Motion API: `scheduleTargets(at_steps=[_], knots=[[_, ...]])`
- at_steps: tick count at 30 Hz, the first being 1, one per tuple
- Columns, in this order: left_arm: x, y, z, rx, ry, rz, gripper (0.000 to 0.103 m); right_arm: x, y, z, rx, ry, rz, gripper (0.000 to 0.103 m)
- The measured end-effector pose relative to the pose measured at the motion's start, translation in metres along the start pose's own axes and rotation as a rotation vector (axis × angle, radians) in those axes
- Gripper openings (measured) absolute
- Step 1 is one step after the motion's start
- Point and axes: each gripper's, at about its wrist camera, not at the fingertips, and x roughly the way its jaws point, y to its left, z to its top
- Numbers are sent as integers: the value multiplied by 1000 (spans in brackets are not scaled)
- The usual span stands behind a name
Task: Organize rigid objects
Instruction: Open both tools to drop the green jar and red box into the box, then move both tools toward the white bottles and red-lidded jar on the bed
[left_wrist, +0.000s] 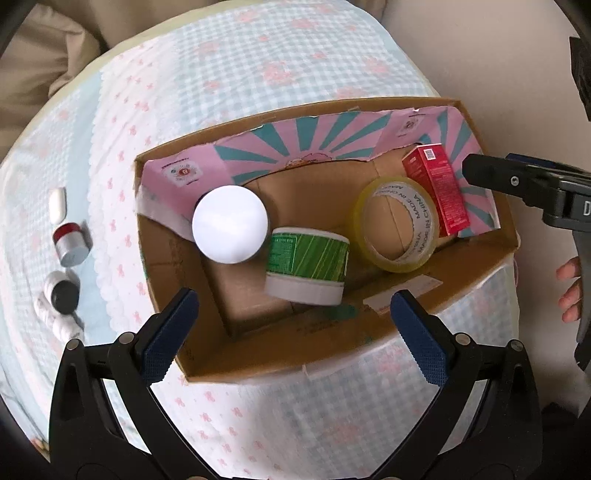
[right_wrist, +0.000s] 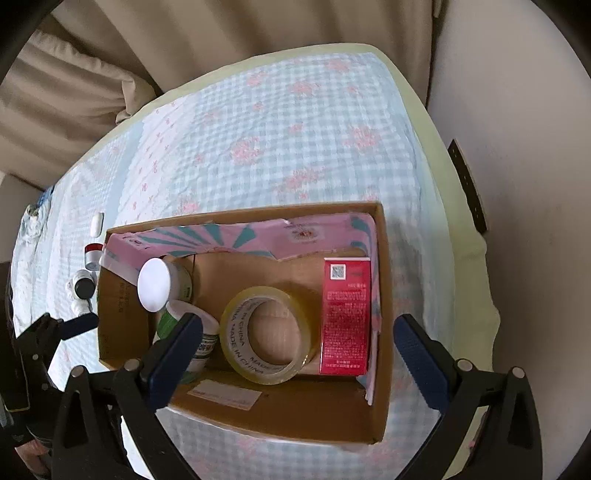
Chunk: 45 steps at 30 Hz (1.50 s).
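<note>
I hold both grippers, left gripper (left_wrist: 291, 332) and right gripper (right_wrist: 299, 354), wide and empty over the cardboard box (left_wrist: 166, 258). The green jar (left_wrist: 306, 267) lies sideways; nudged, it might roll into the tape roll (left_wrist: 395, 229).

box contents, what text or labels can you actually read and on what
"MADE IN CHINA": repeated around the inner core of the tape roll.
Red carton: a QR code and small white print, too small to read.
Green-labelled jar: white print, blurred.
Pink lining of the cardboard box: round emblems, unreadable.
</note>
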Motion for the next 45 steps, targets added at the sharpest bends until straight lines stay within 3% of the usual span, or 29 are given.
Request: scheduleTargets(at_steps=[7, 23, 29, 36, 41, 45], knots=[[-7, 0, 2, 4, -10, 0, 103, -5, 6, -10, -9, -2, -14, 103], [-130, 25, -37, -41, -123, 0, 103, -78, 53, -29, -48, -73, -28, 103], [-181, 72, -71, -134, -195, 24, 103, -110, 97, -44, -109, -119, -43, 103], [-224, 158, -119, -238, -251, 25, 103, -139, 173, -63, -176, -146, -24, 103], [-235, 220, -145, -260, -254, 82, 103, -146, 237, -70, -195, -187, -73, 103], [-228, 279, -163, -305, -237, 63, 103, -134, 279, -69, -169, -183, -66, 103]])
